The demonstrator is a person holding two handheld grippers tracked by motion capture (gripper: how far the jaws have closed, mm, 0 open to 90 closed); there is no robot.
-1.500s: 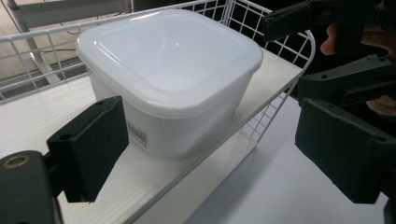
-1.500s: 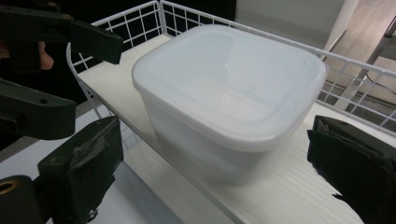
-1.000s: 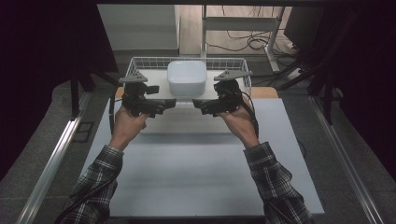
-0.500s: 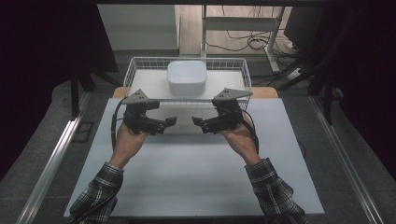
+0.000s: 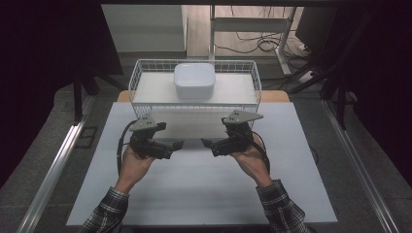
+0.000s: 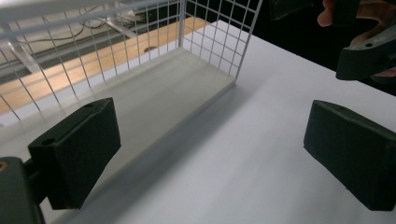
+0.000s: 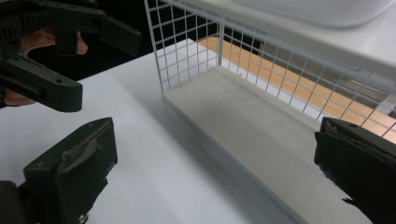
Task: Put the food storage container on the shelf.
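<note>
The left gripper (image 6: 210, 158) has its two black jaws standing wide apart with nothing between them, one at the lower left and one at the right. Under them lies the white table (image 6: 261, 93). At the upper left stands a white wire basket (image 6: 210, 42) with a pale board floor; its near corner sits on the table, just beyond the left jaw. Through the mesh a wooden strip (image 6: 135, 44) and cables show farther off. At the upper right, the right gripper (image 6: 369, 56) shows, held by fingers (image 6: 327, 14), apart from the left gripper's jaws.
</note>
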